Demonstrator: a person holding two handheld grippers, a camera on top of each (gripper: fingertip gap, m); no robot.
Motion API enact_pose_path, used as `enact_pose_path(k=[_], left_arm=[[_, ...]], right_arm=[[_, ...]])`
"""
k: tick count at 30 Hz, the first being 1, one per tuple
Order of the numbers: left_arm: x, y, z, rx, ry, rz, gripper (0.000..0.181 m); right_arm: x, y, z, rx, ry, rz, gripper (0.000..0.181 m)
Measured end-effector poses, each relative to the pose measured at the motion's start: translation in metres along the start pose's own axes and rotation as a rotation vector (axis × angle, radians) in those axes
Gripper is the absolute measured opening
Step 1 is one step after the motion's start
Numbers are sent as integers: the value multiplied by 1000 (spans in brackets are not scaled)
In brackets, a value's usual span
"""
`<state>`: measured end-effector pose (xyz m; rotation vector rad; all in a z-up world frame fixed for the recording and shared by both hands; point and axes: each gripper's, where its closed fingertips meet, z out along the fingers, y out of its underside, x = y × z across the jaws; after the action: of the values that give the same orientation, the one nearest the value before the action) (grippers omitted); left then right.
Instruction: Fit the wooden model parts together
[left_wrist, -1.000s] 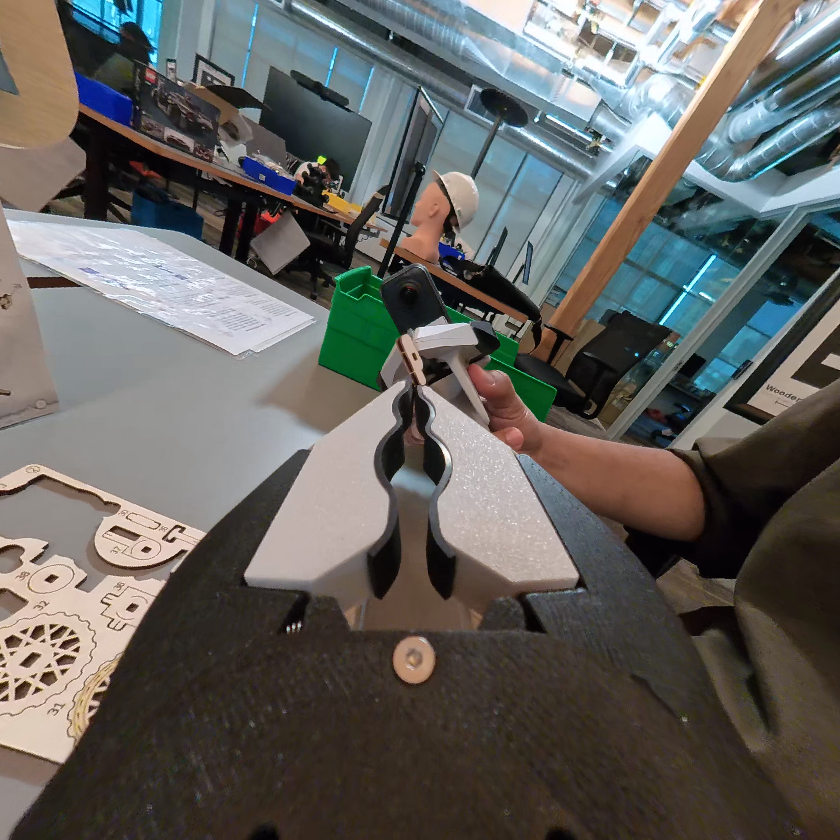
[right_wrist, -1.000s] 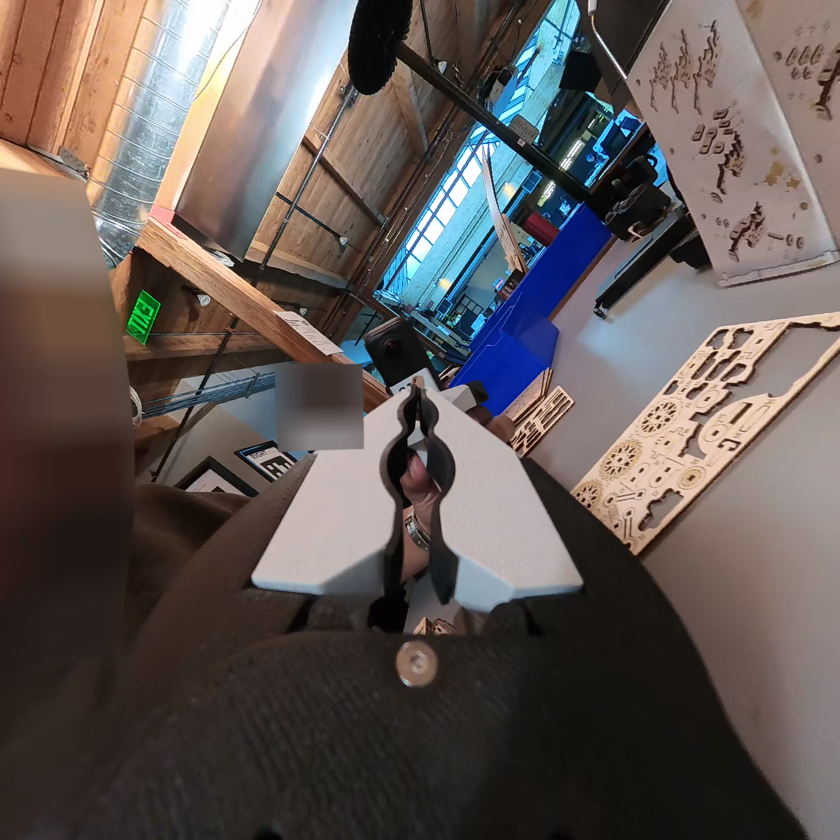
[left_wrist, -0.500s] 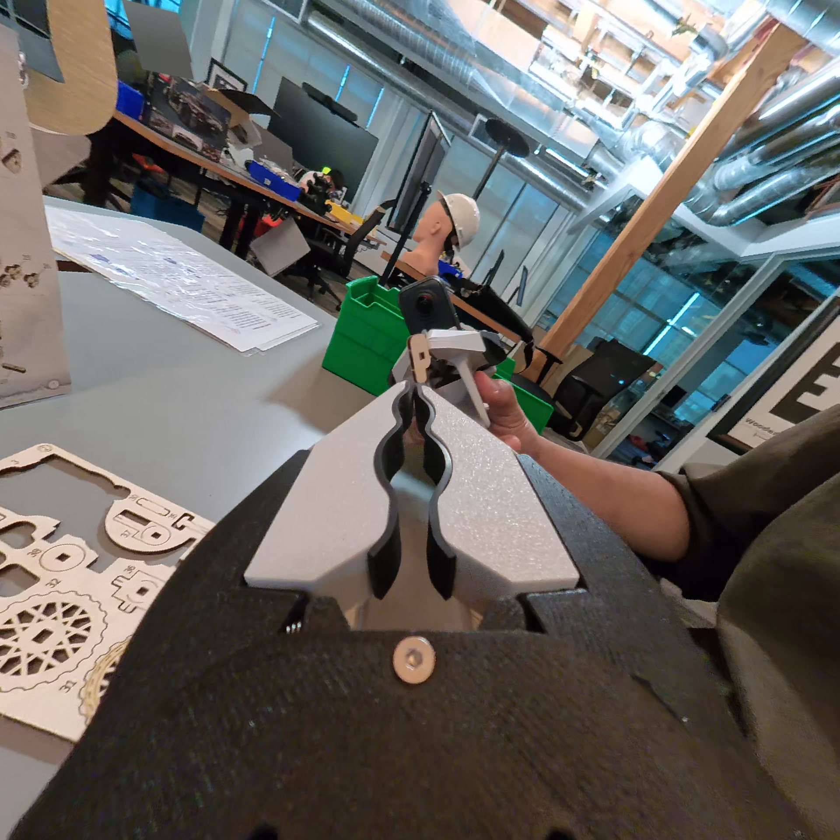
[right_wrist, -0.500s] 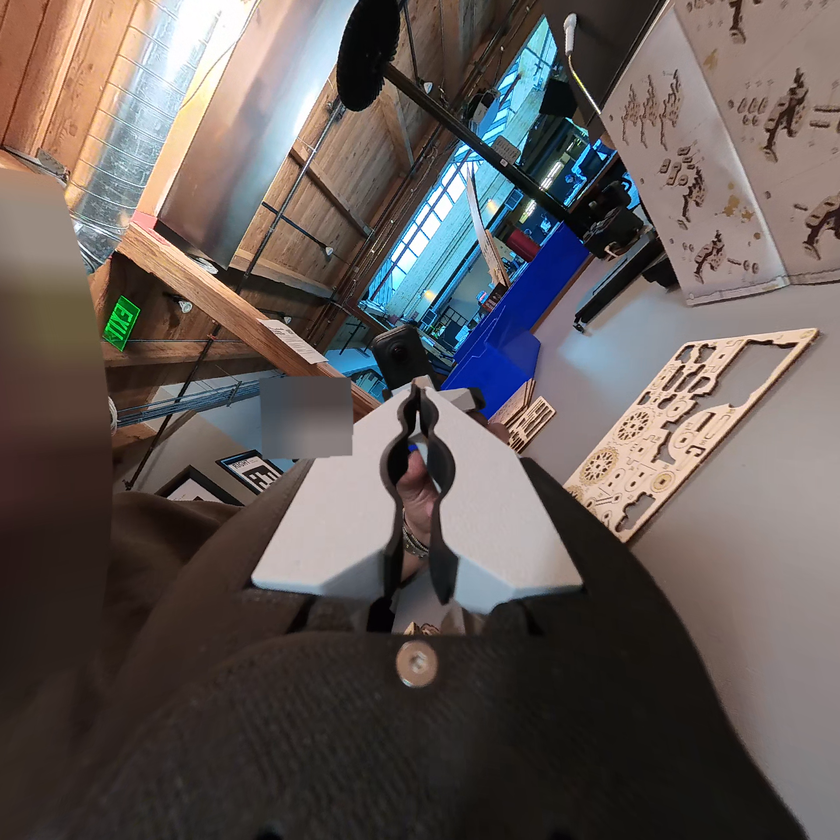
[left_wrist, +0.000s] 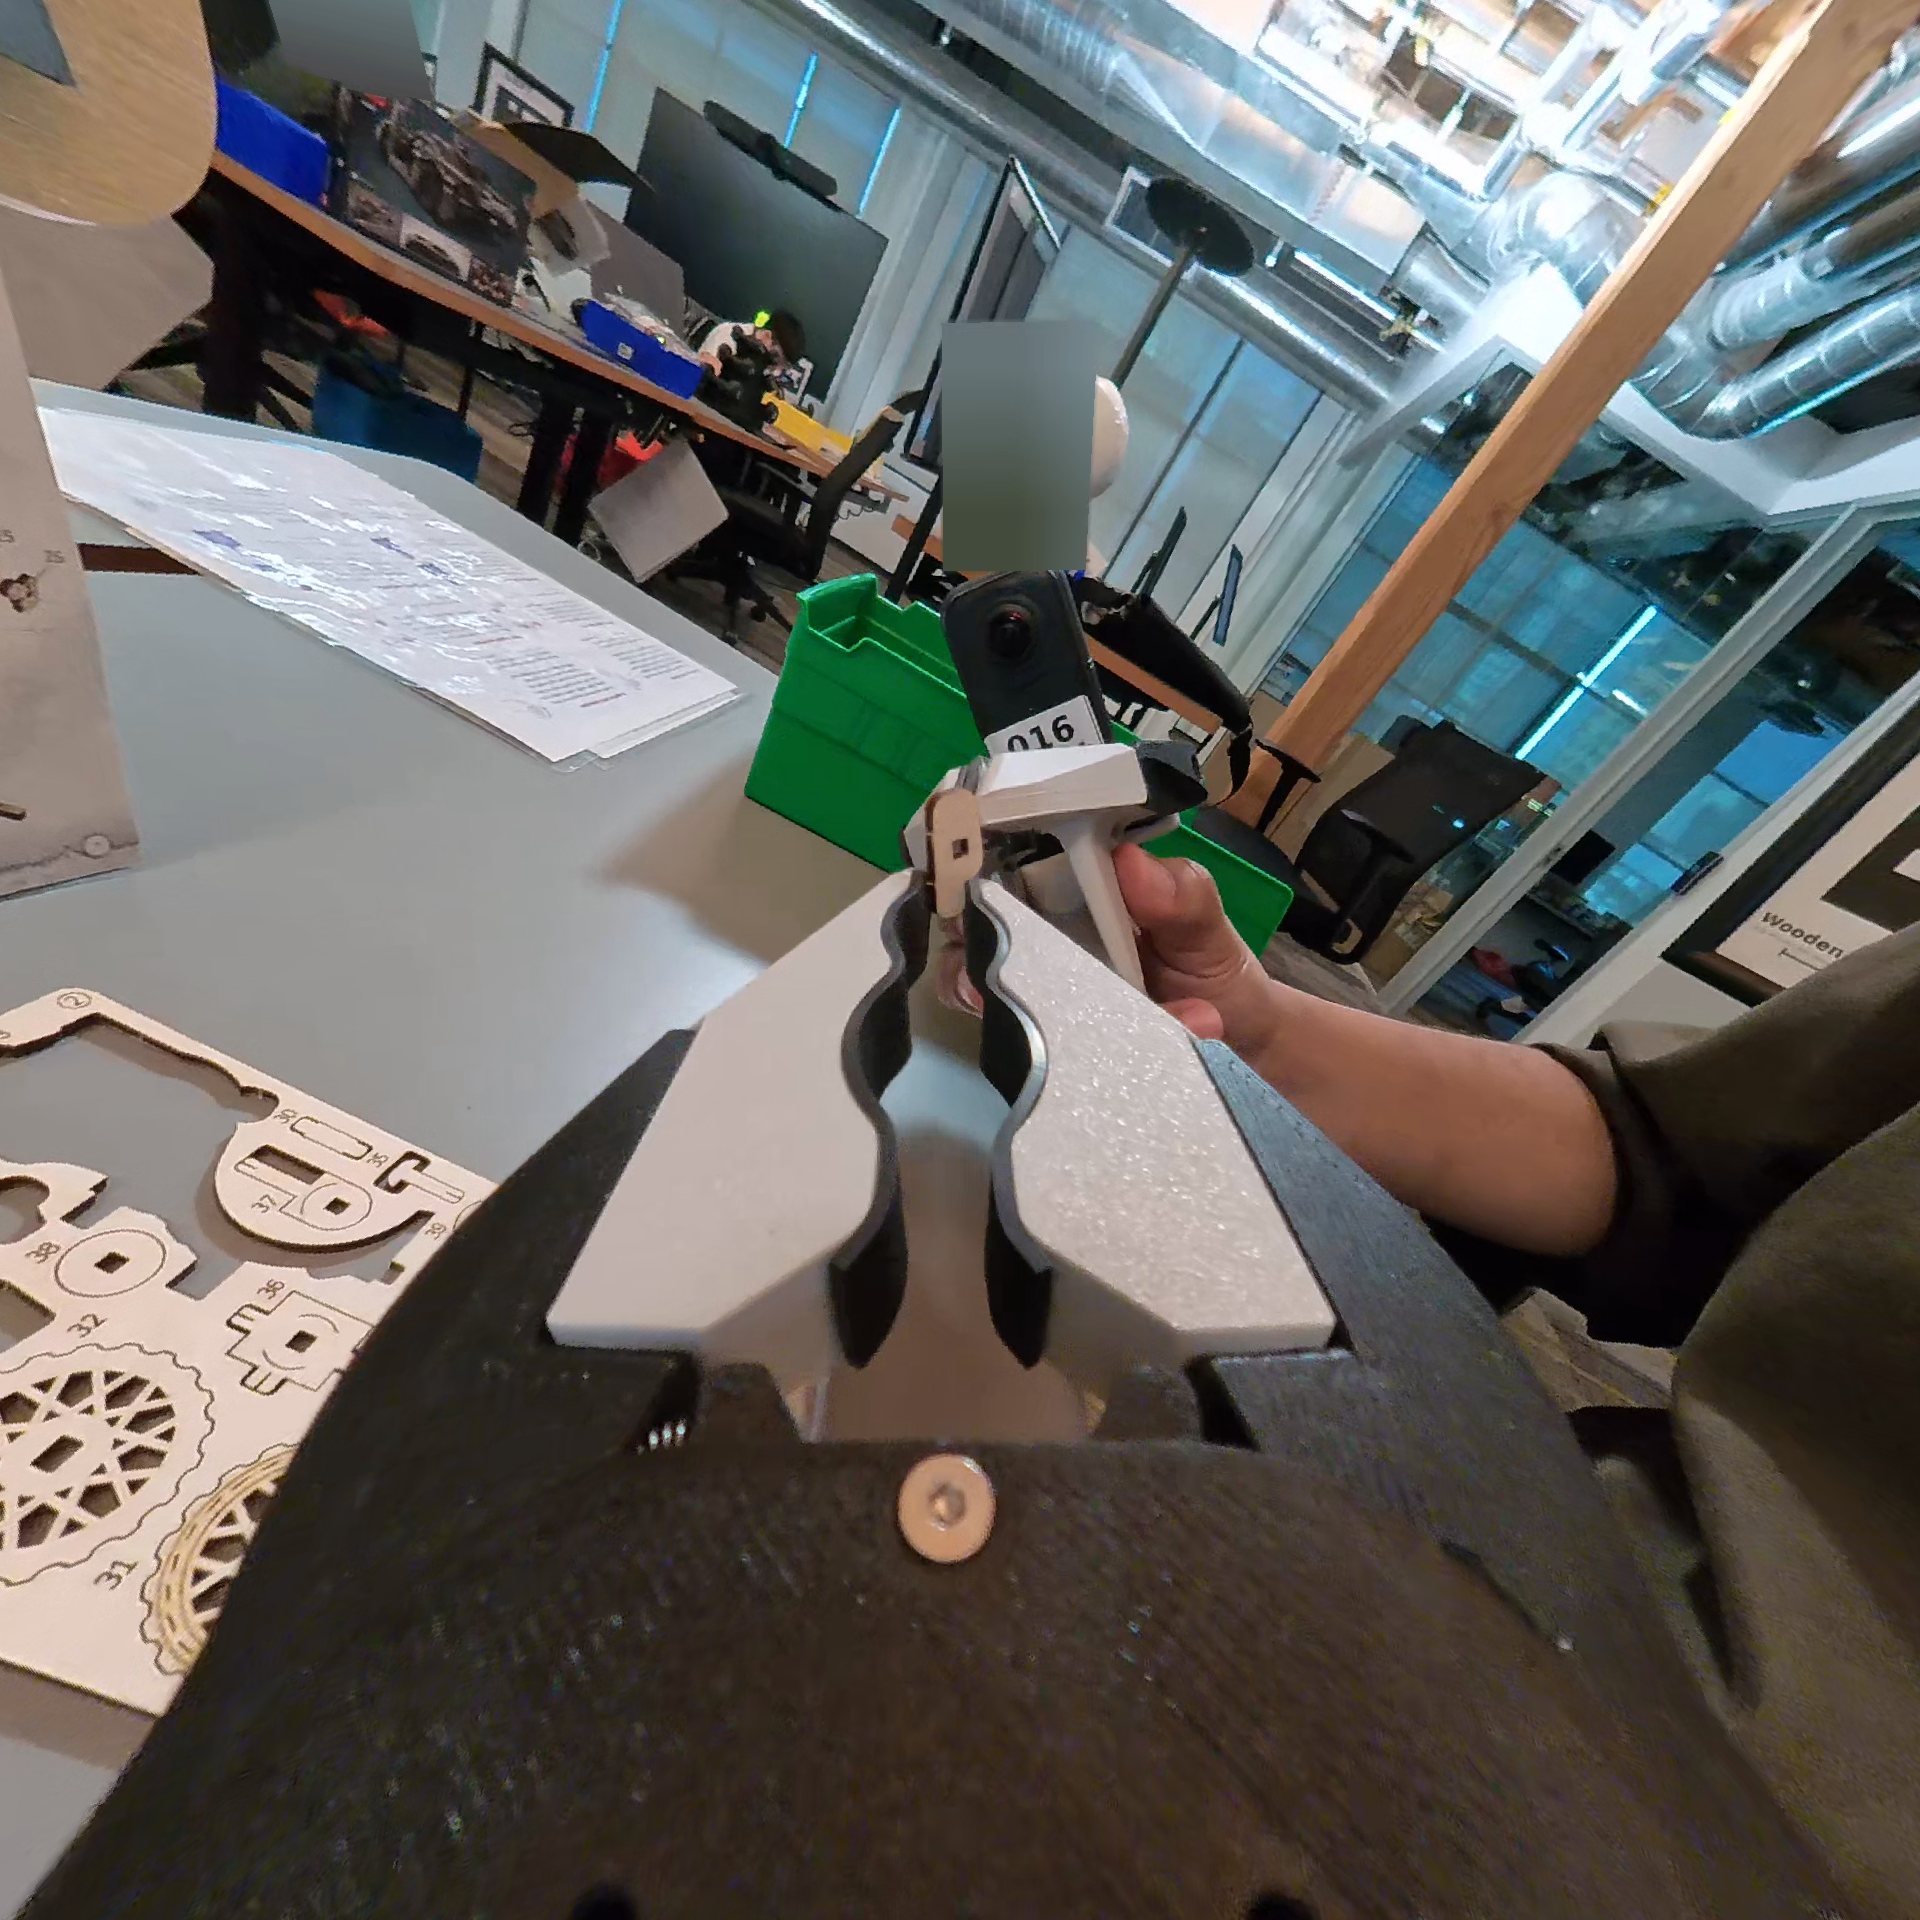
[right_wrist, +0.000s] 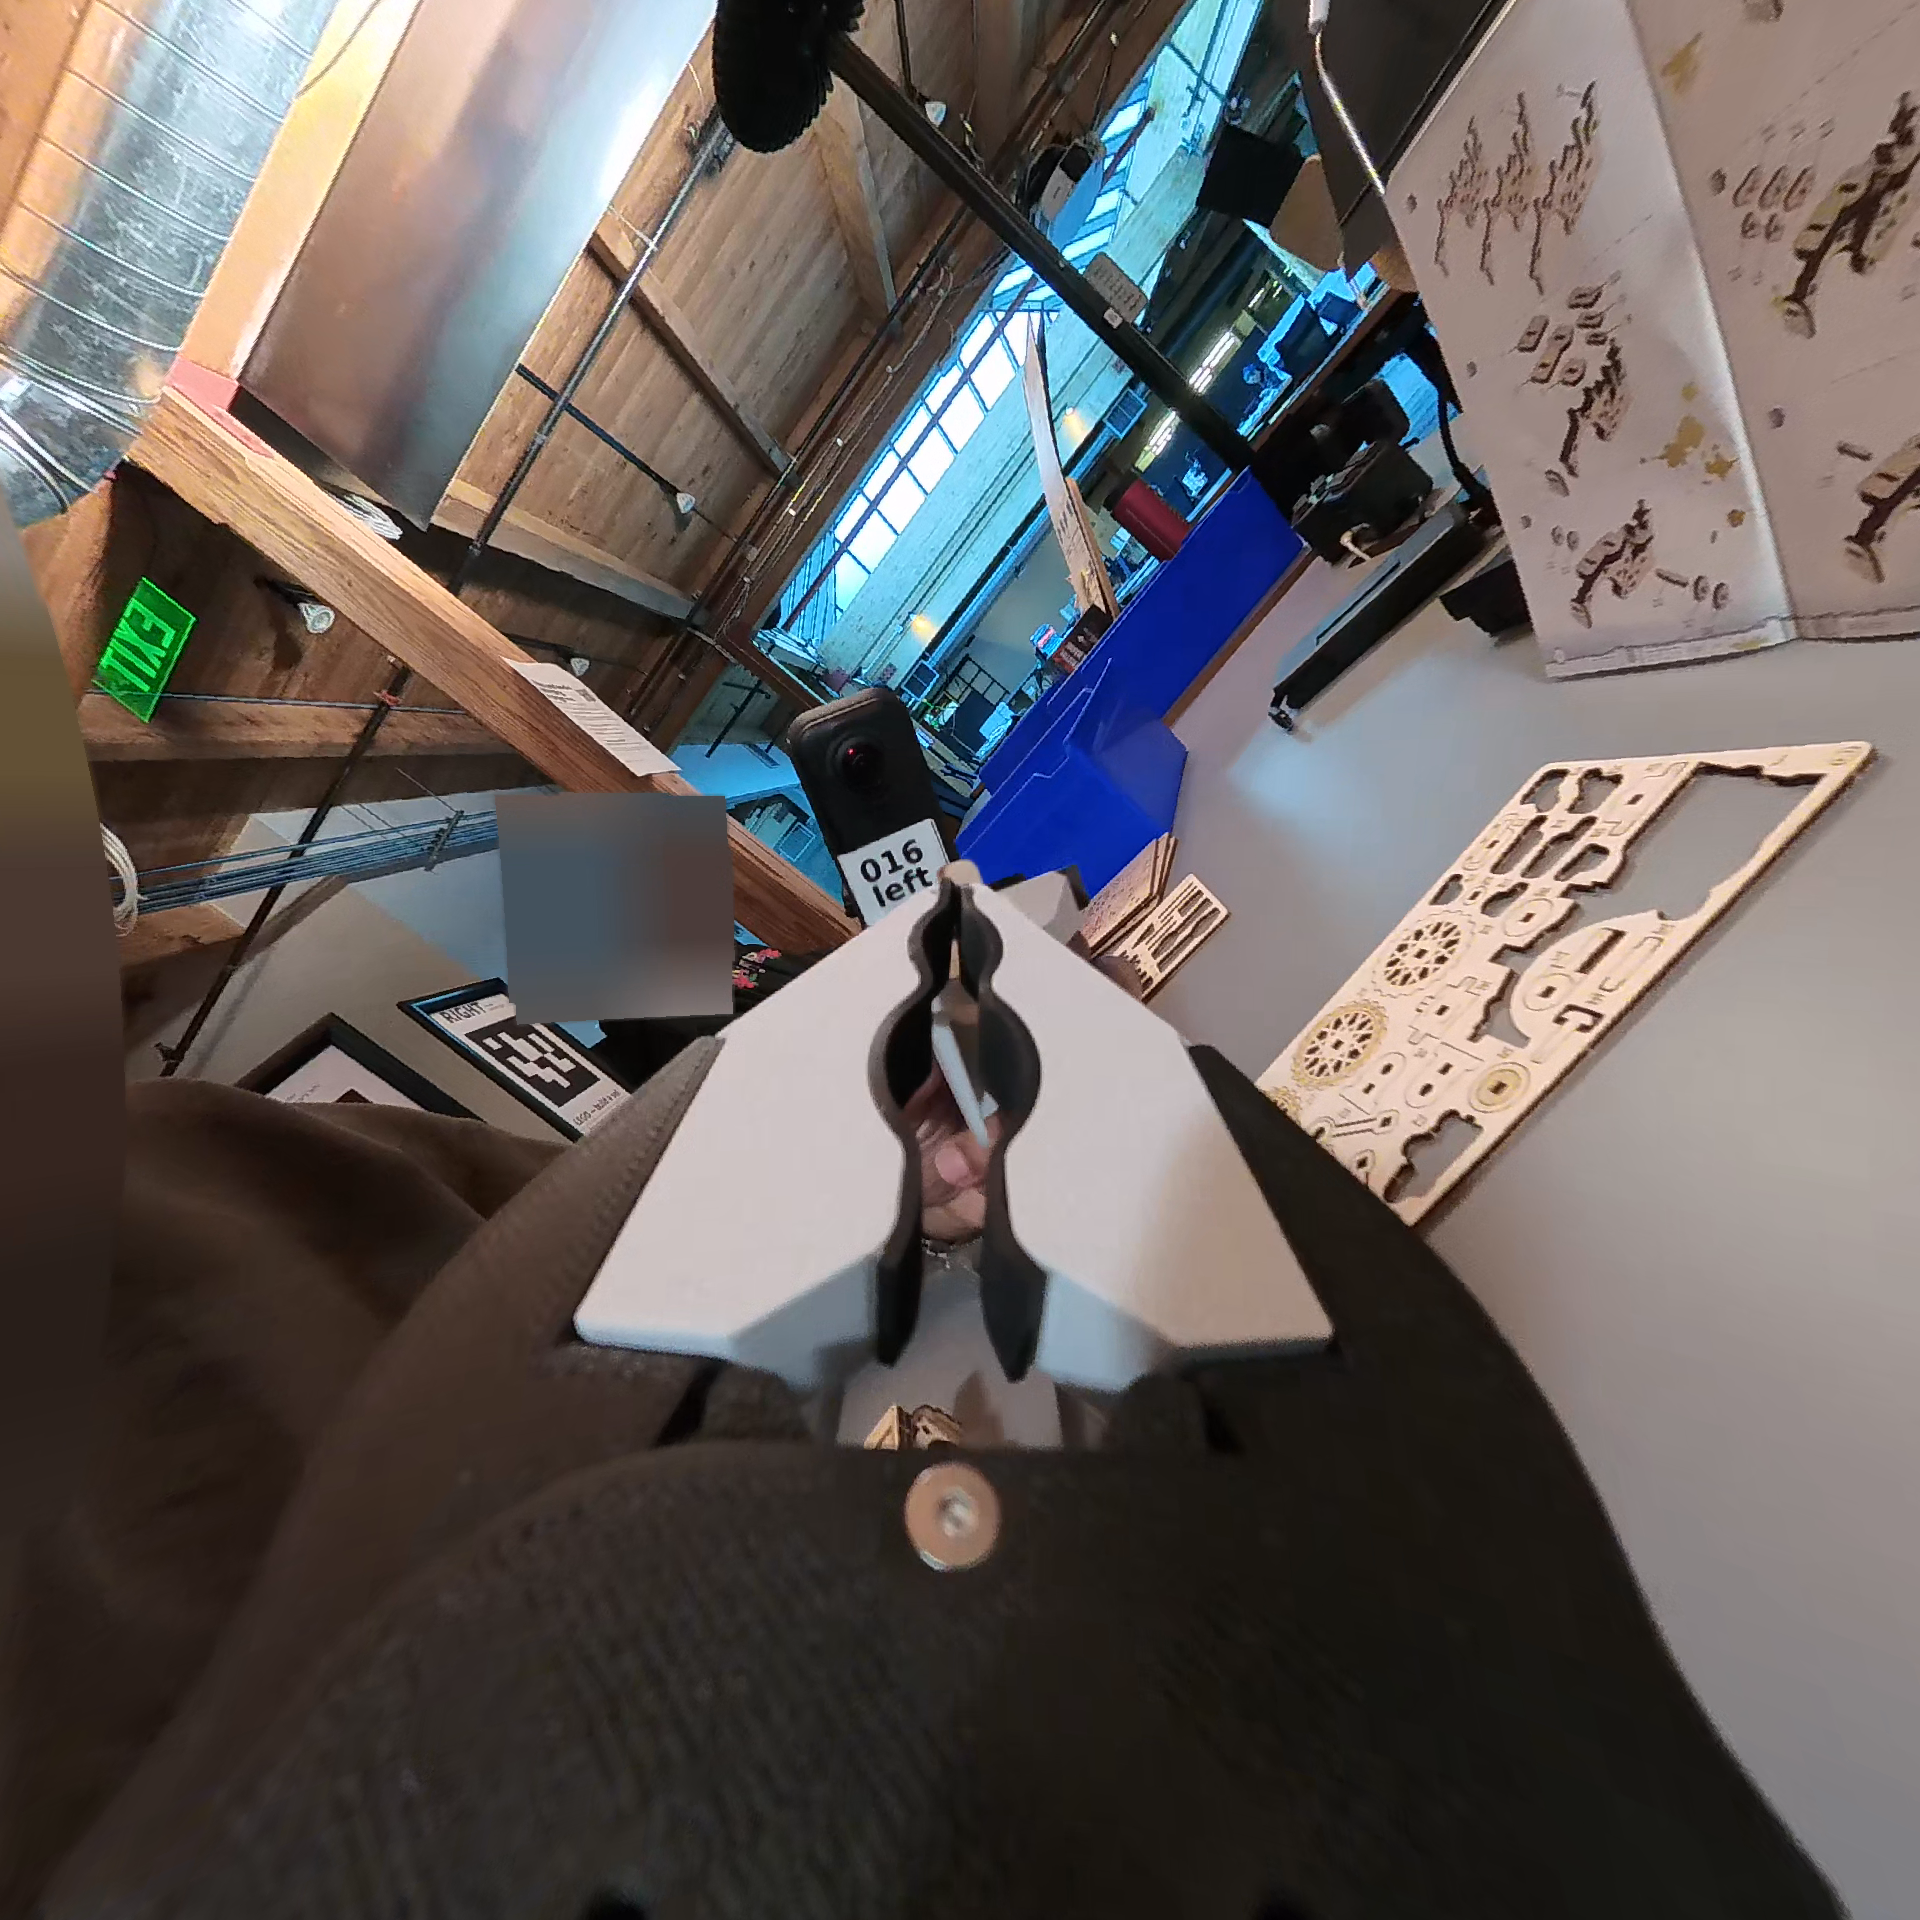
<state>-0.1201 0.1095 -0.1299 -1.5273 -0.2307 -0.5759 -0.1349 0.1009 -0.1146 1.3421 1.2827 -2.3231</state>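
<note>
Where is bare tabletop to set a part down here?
Free: the grey table between the laminated papers, the green bin and the wooden parts sheet; also the stretch right of that sheet in the right wrist view. Crowded: around the stacked sheets by the blue bin.

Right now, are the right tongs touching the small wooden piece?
Touching. Right wrist view: the right tongs pinch the small wooden piece edge-on between their tips.

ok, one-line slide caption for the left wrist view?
Left gripper pinching a small flat wooden piece against the right gripper, above a grey table.
</note>
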Motion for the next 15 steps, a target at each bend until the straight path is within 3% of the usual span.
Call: enact_pose_path(k=[11,14,15], left_arm=[[3,4,1,-25,44,-37,3],[0,2,0,-14,40,-50,3],[0,1,-1,-11,40,-54,3]], right_arm=[[4,-15,-11,50,30,-21,1],[13,-15,-13,29,137,-127,4],[19,-18,-16,29,211,-203,12]])
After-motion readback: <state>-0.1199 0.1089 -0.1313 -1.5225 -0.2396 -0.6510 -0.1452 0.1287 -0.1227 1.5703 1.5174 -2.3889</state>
